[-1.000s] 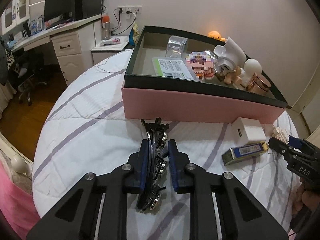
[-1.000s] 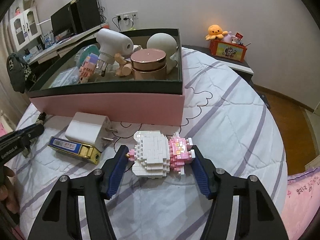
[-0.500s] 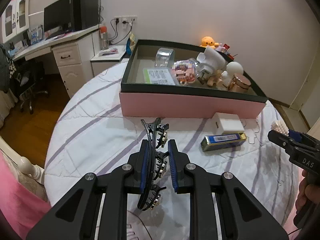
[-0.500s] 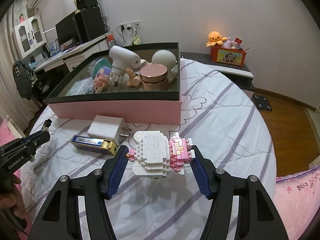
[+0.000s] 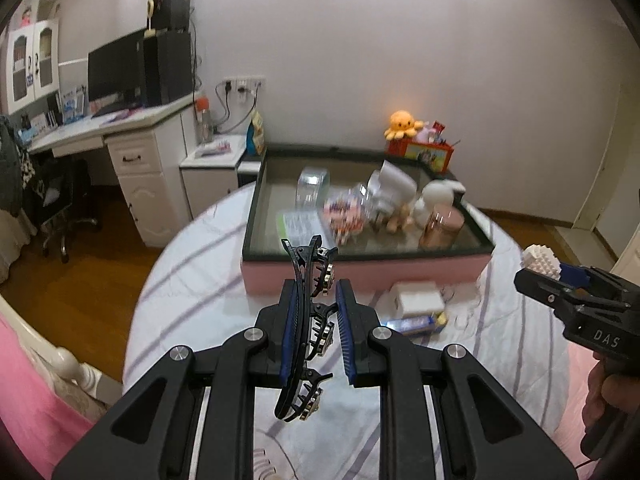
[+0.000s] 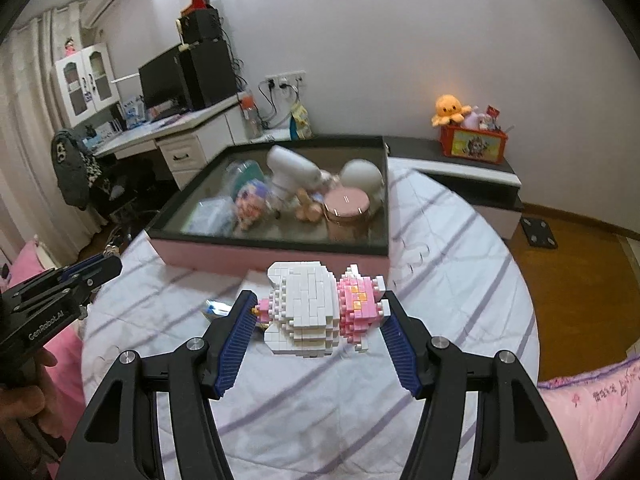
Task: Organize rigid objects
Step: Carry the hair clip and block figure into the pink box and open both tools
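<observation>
My left gripper [image 5: 316, 336] is shut on a black hair claw clip [image 5: 306, 328] and holds it well above the bed. My right gripper [image 6: 318, 326] is shut on a white and pink brick-built figure [image 6: 320, 312], also lifted; it shows at the right of the left wrist view [image 5: 540, 264]. The pink box with a dark rim [image 5: 360, 276] [image 6: 264, 256] stands on the bed ahead and holds a rose-gold jar [image 6: 346, 214], white devices, a small figure and a clear container.
A white charger [image 5: 416, 300] and a blue and gold lighter-like box [image 5: 412, 324] lie on the striped bedsheet in front of the box. A desk with a monitor [image 5: 116, 68] stands at the left. A low cabinet with an orange plush [image 6: 450, 108] is behind.
Both grippers have risen and drawn back with their objects. The box and the bed now look smaller and farther below.
</observation>
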